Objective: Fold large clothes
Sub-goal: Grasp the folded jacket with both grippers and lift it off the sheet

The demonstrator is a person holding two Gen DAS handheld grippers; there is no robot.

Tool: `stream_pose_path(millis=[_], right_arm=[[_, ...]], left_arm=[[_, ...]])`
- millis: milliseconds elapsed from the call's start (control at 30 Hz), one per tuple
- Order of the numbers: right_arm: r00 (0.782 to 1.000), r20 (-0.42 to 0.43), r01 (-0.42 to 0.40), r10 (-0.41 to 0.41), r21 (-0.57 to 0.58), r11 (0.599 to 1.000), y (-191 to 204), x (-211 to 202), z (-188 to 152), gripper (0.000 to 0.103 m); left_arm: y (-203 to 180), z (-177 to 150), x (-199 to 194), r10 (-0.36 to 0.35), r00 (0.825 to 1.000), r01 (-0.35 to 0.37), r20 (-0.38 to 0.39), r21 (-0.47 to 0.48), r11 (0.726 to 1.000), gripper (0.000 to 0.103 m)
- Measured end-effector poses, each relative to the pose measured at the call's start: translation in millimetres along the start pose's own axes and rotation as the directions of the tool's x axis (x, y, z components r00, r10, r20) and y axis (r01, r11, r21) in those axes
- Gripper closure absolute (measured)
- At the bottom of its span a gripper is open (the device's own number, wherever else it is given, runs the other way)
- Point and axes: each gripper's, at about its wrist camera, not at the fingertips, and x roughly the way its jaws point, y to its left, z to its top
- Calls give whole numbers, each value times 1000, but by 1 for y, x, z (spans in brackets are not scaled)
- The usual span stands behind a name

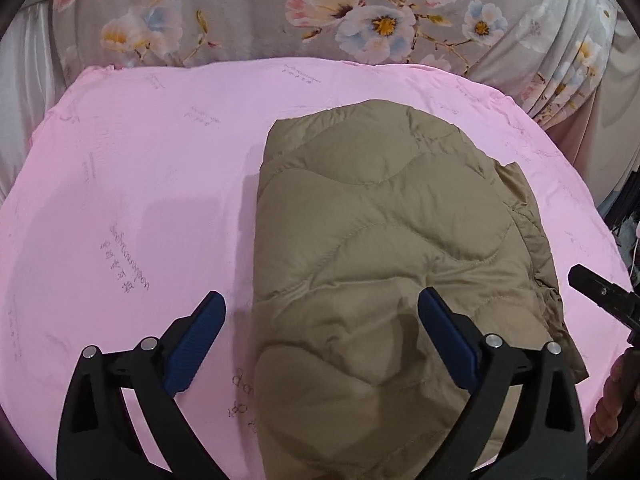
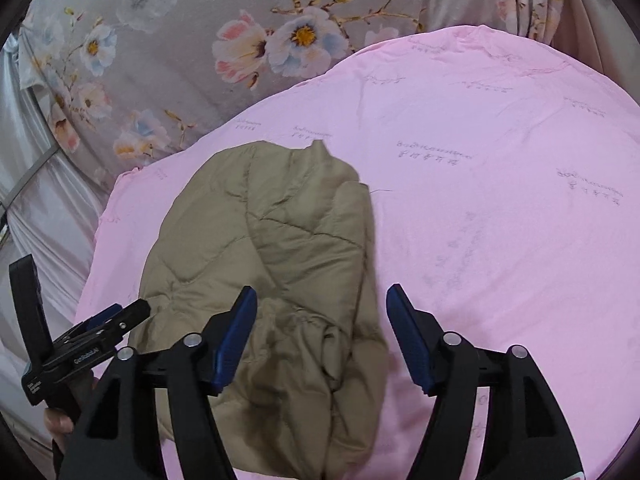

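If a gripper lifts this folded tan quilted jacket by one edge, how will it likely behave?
The jacket would probably sag and unfold: it's soft, puffy and loosely layered. Its padded quilting suggests it's light for its bulk. The smooth shell may slip.

Folded khaki quilted jacket (image 1: 384,264) lying on a pink sheet (image 1: 140,184), left gripper (image 1: 320,336) hovering over its near edge with blue-padded jaws standing wide and empty, right gripper (image 1: 604,296) tip showing at right, floral curtain (image 1: 320,12) hanging behind.
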Motion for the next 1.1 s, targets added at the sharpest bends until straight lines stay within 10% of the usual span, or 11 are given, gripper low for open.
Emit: stream_pose_path(millis=[433,867,1100], right_arm=[[898,-226,-299,377,313,901,-32,62,-32,27],[887,-185,-369,424,273,889,-18,77,-29,24],[859,-156,-440,488,263,858,-16,77,-23,61]], left_arm=[[37,-11,42,-339,929,292,-150,-268,918,5],[37,-6,64,-413,903,364,-120,-296,883,5],[33,-6,54,-406,911,378,-72,-245,893,13]])
